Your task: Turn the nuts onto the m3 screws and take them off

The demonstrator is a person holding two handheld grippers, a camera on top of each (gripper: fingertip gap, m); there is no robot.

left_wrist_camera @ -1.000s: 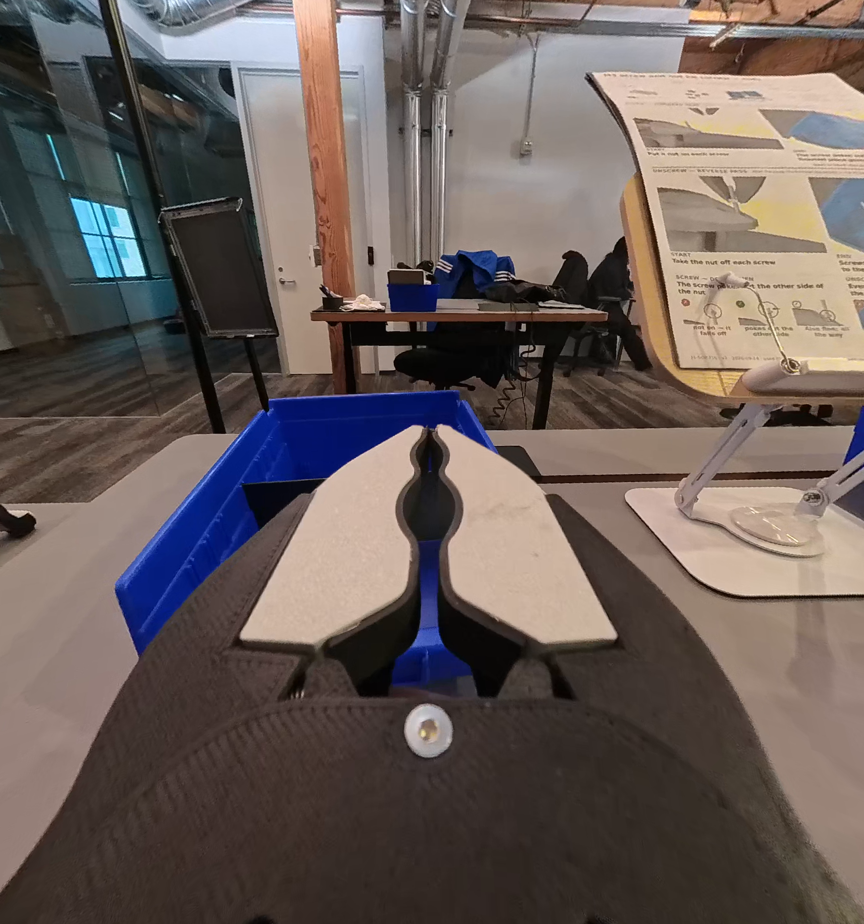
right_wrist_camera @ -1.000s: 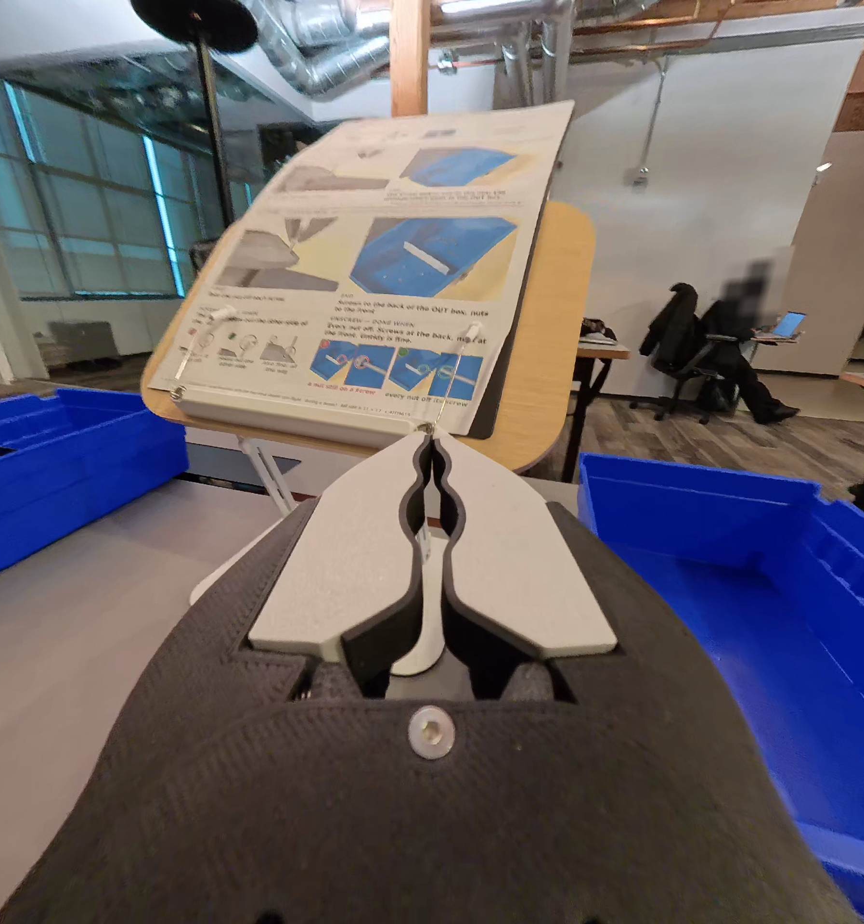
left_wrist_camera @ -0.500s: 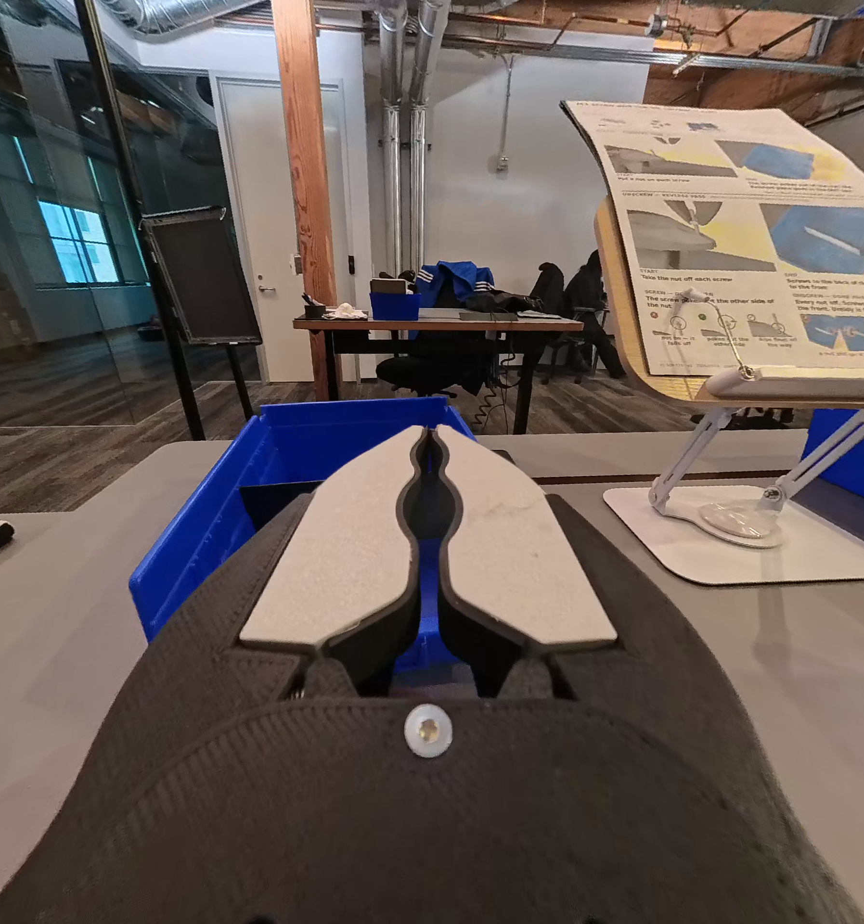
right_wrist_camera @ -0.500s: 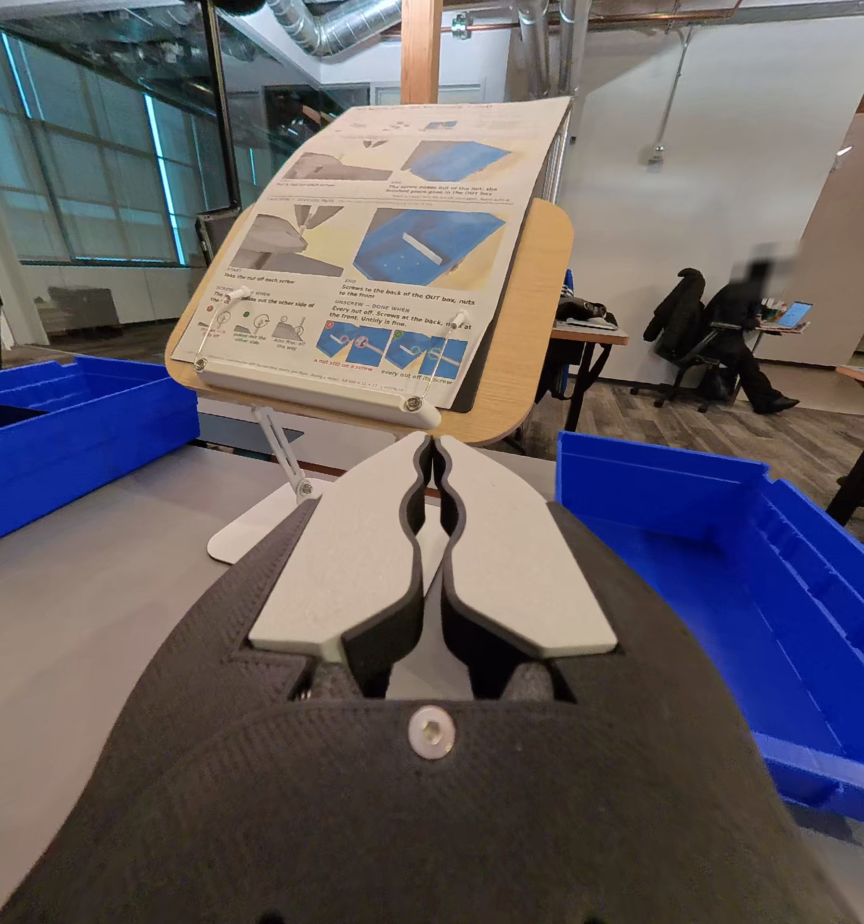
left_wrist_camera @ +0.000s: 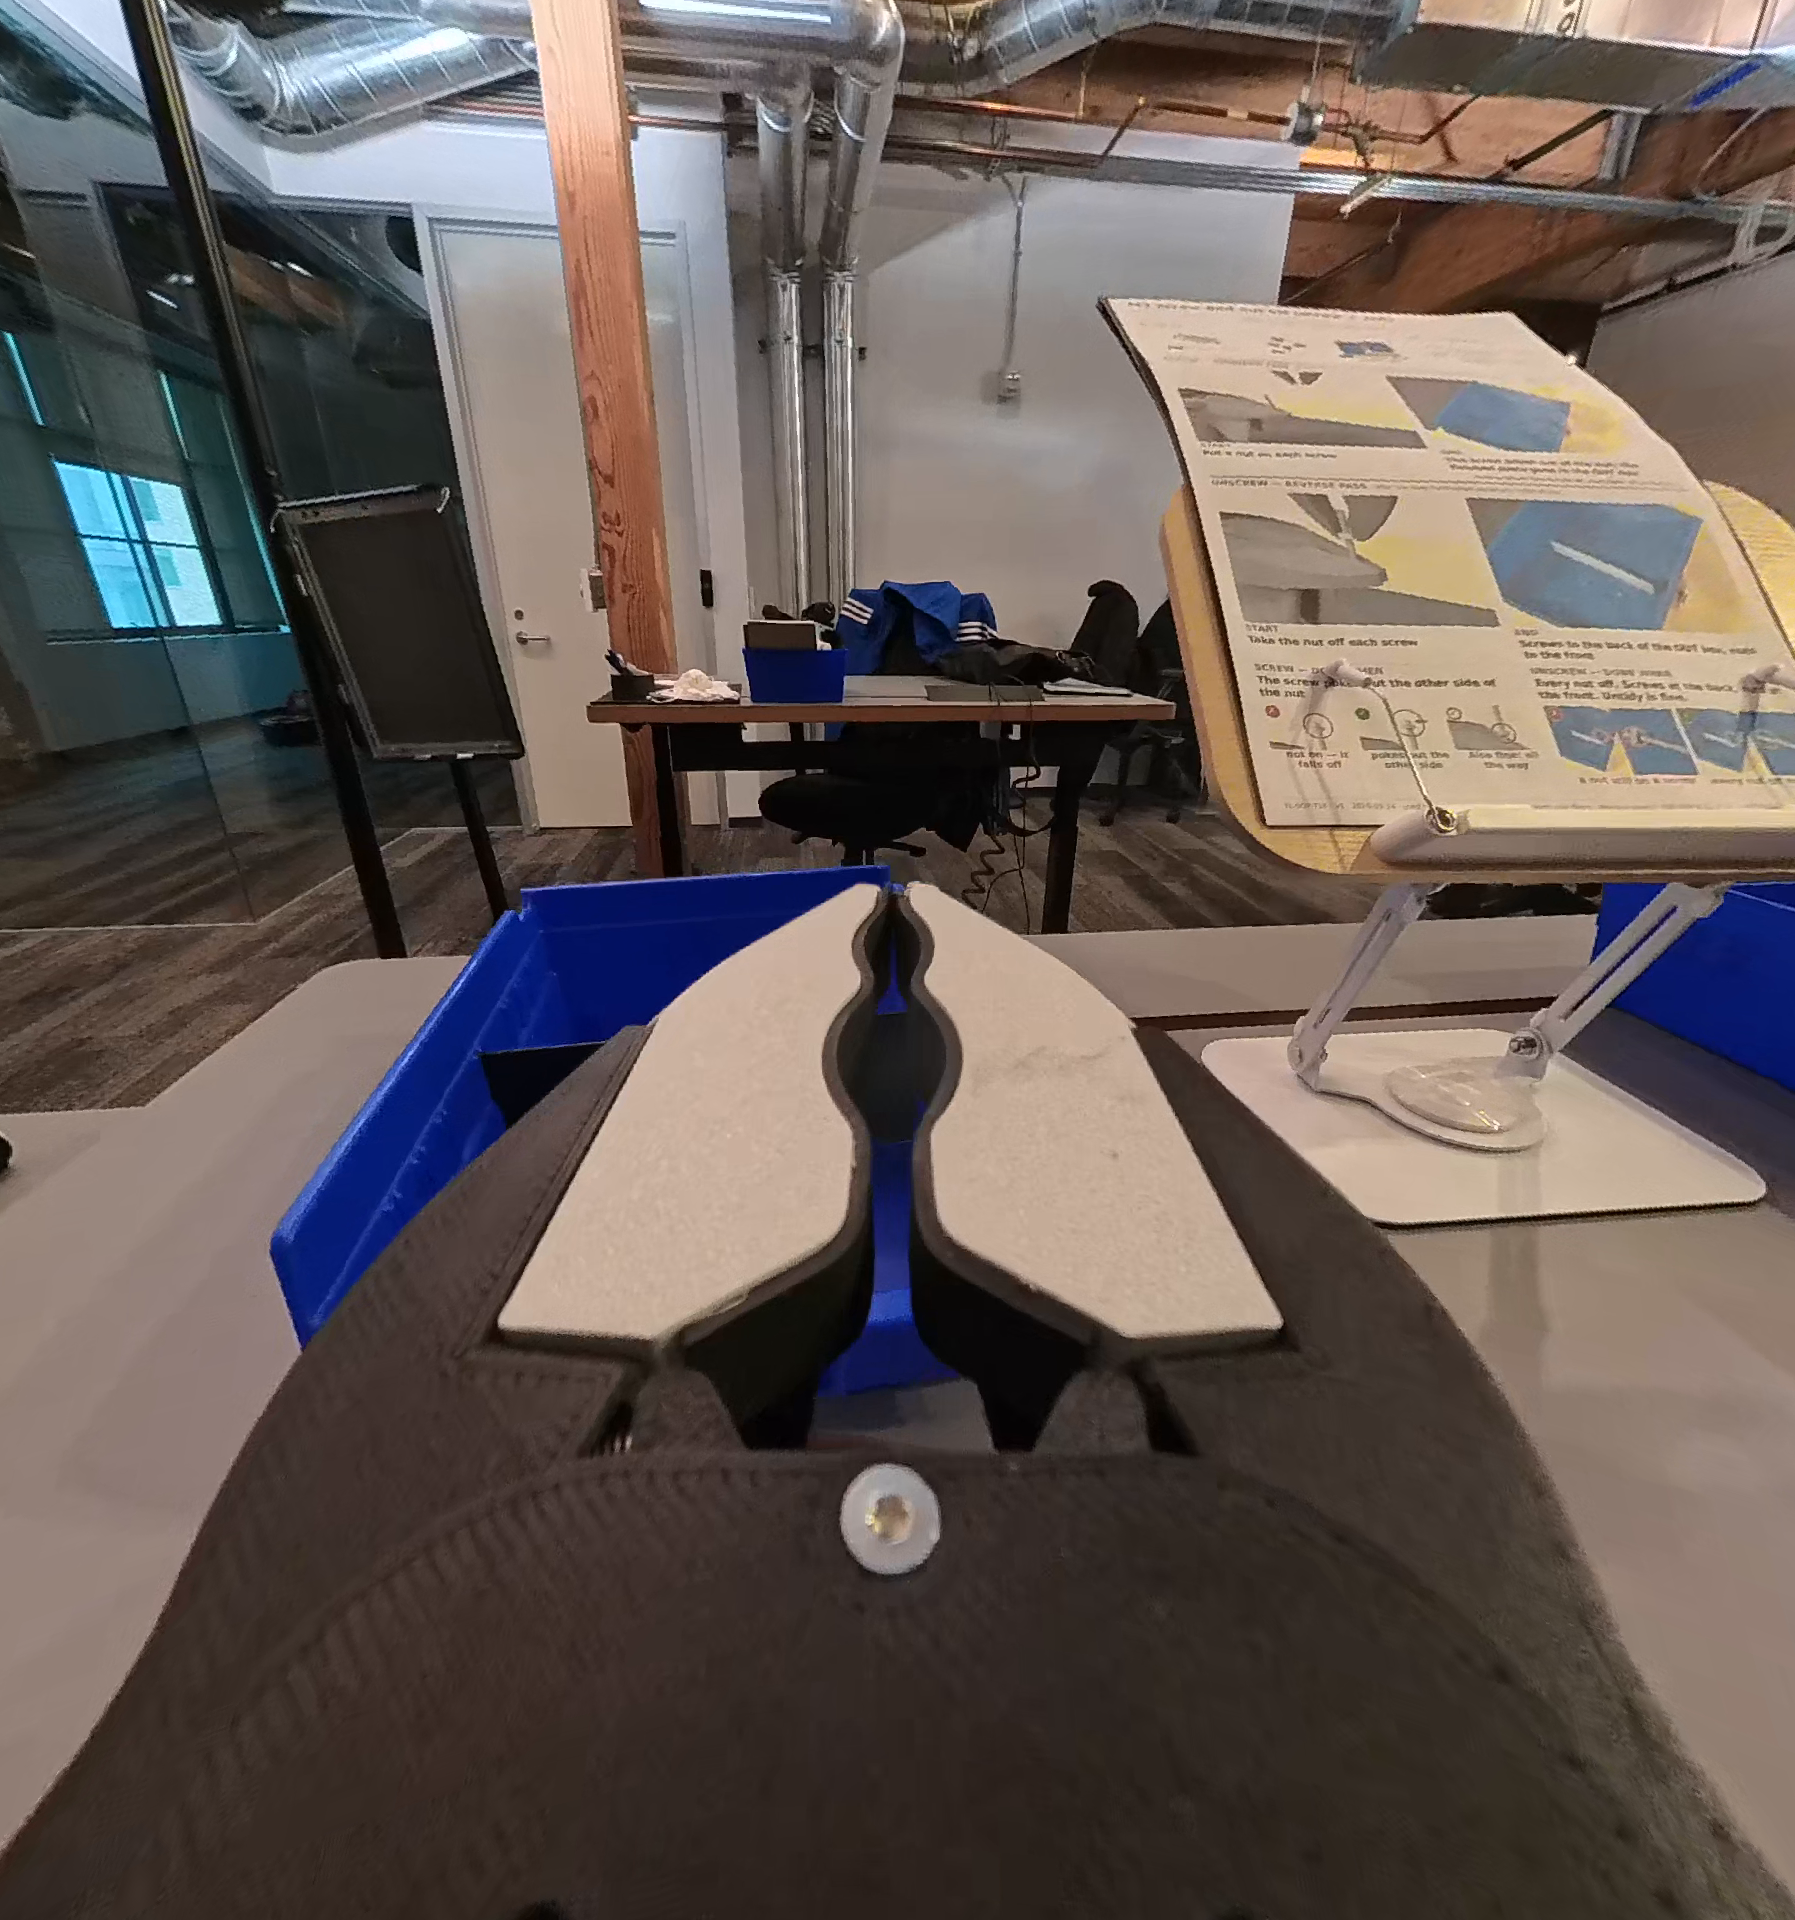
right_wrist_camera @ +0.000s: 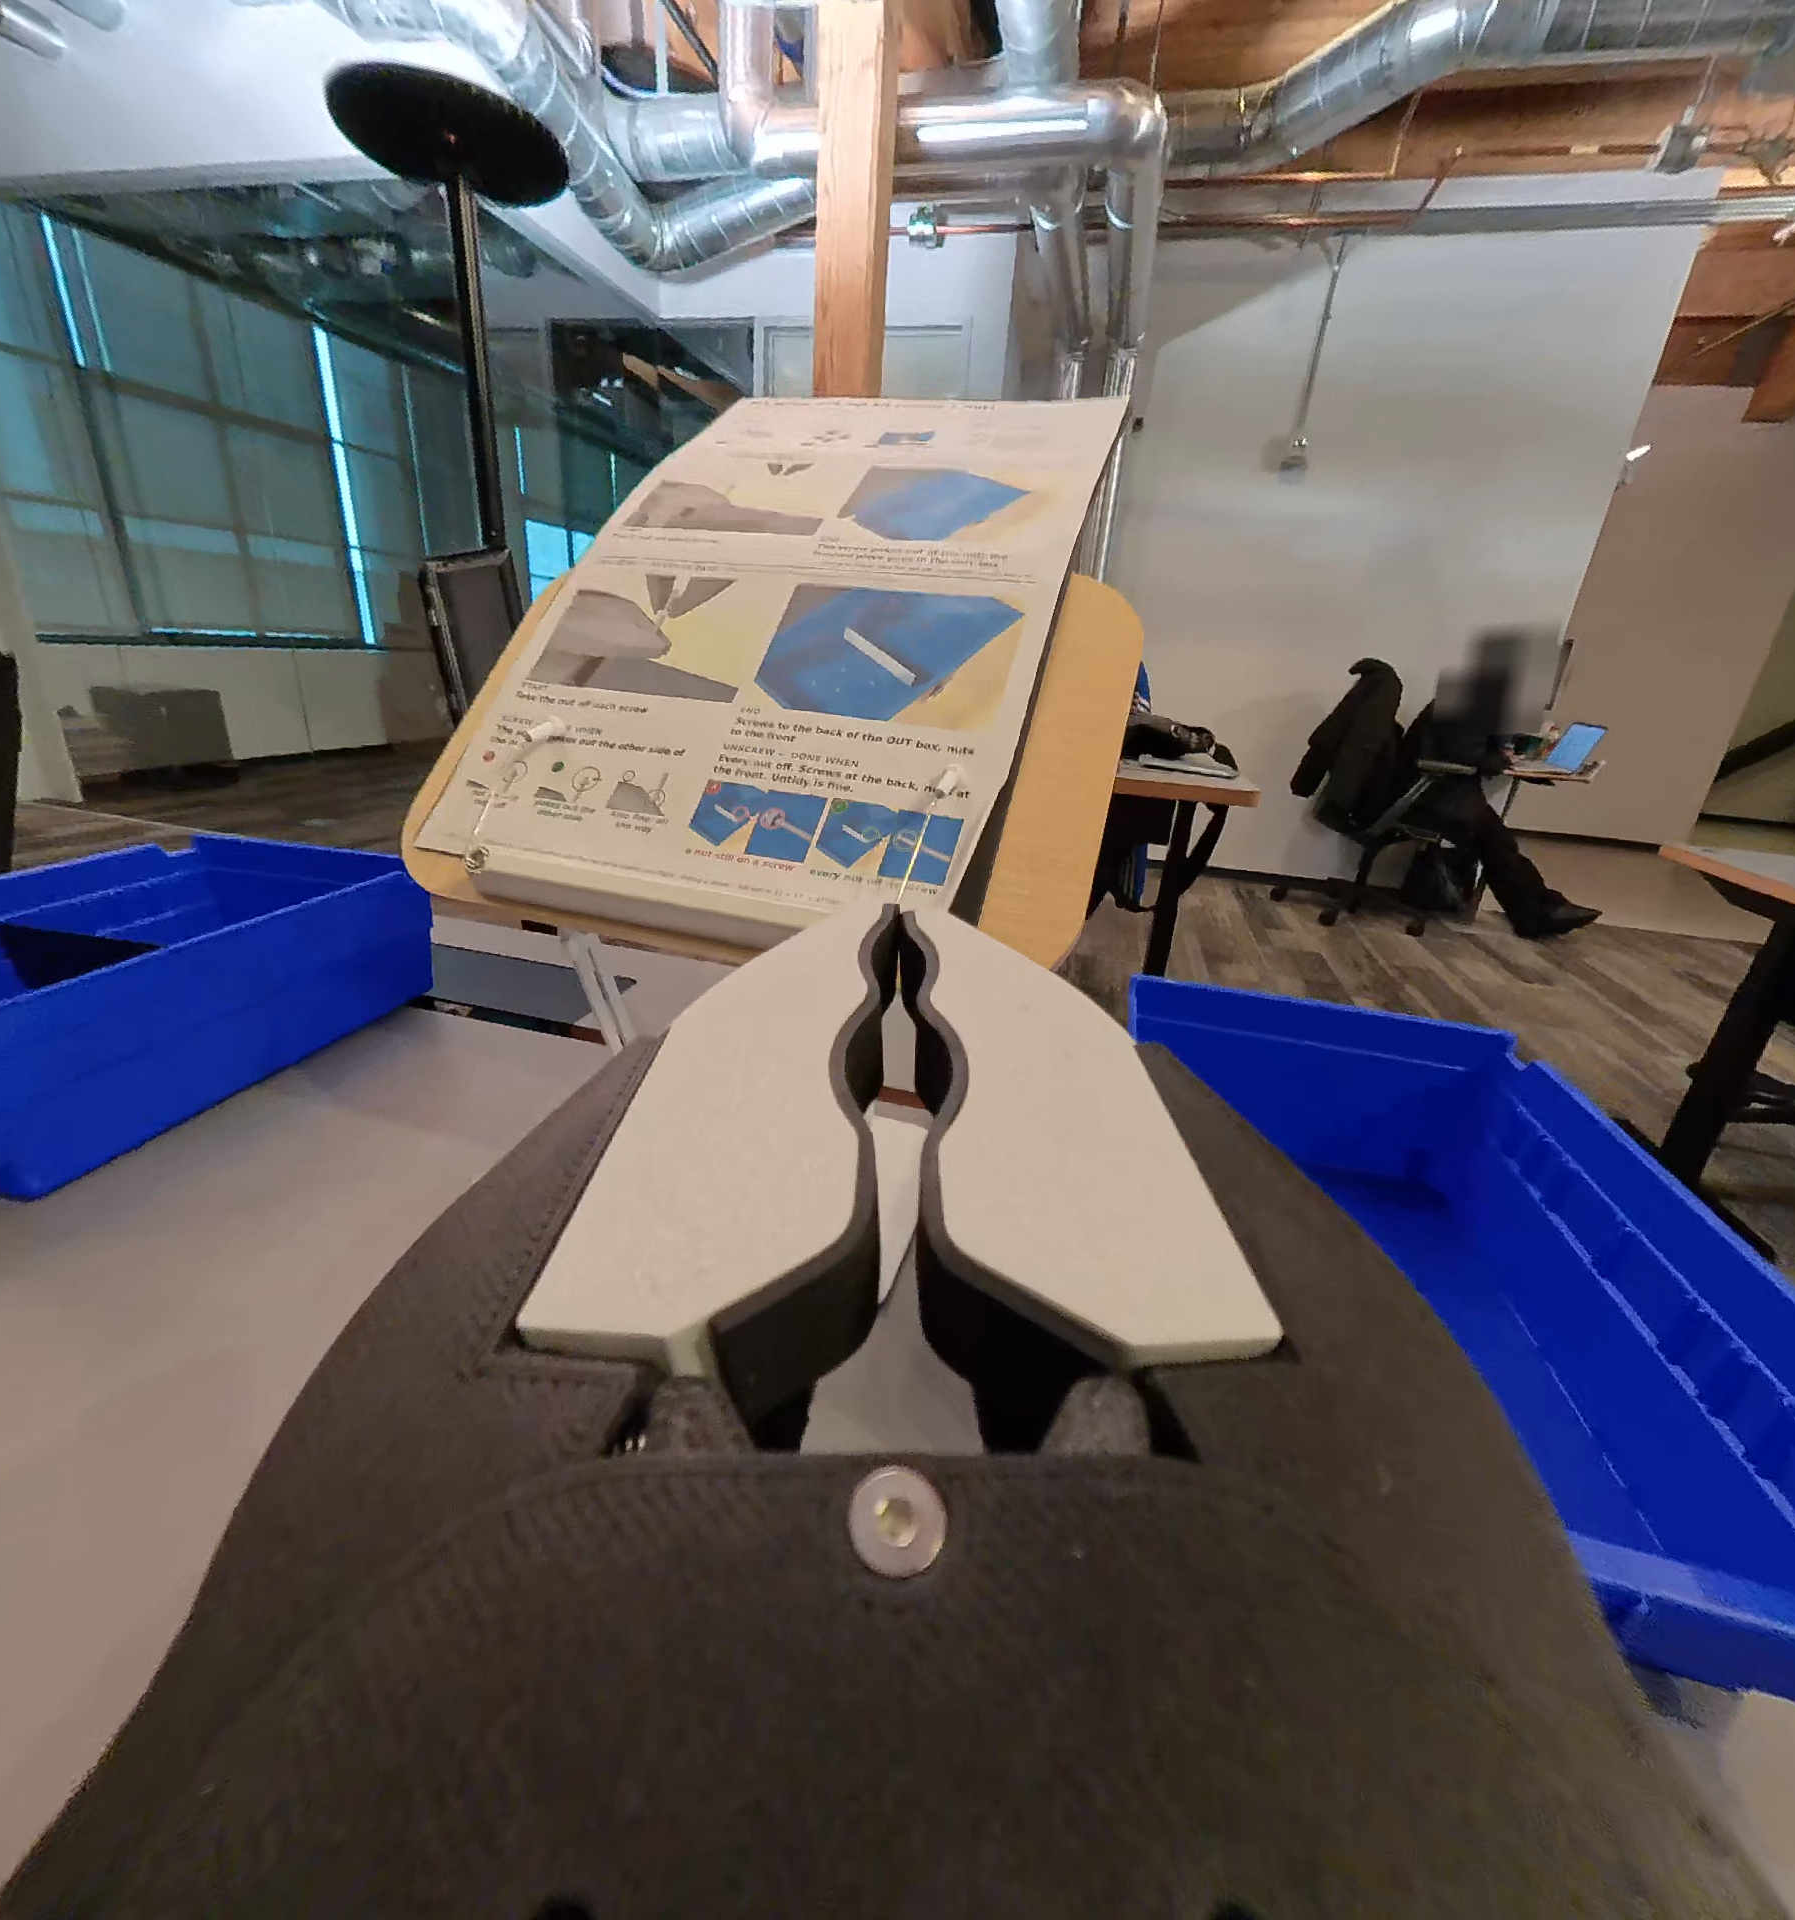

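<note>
Left wrist view: the left tongs (left_wrist_camera: pixel 894 902) are closed, fingertips meeting with nothing between them, and point over a blue bin (left_wrist_camera: pixel 519 1023) that sits on the grey surface (left_wrist_camera: pixel 93 1351); a dark divider crosses the bin's interior. To the right stands a white stand (left_wrist_camera: pixel 1475 1132) that carries a wooden board with an illustrated instruction sheet (left_wrist_camera: pixel 1475 582), and a second blue bin (left_wrist_camera: pixel 1745 987) shows partly behind the stand's arms. Right wrist view: the right tongs (right_wrist_camera: pixel 898 920) are likewise closed and empty, aimed at the lower edge of the instruction sheet (right_wrist_camera: pixel 799 675). The left blue bin (right_wrist_camera: pixel 166 997) lies well apart at the left of the surface (right_wrist_camera: pixel 145 1403), and the right blue bin (right_wrist_camera: pixel 1558 1299) lies just beside the tongs at the right, its visible floor bare. The nuts and the m3 screws cannot be made out in either view; any contents of the bins are hidden by walls or by the tongs. In the background a seated person (right_wrist_camera: pixel 1475 790) occupies a chair at a far desk.
</note>
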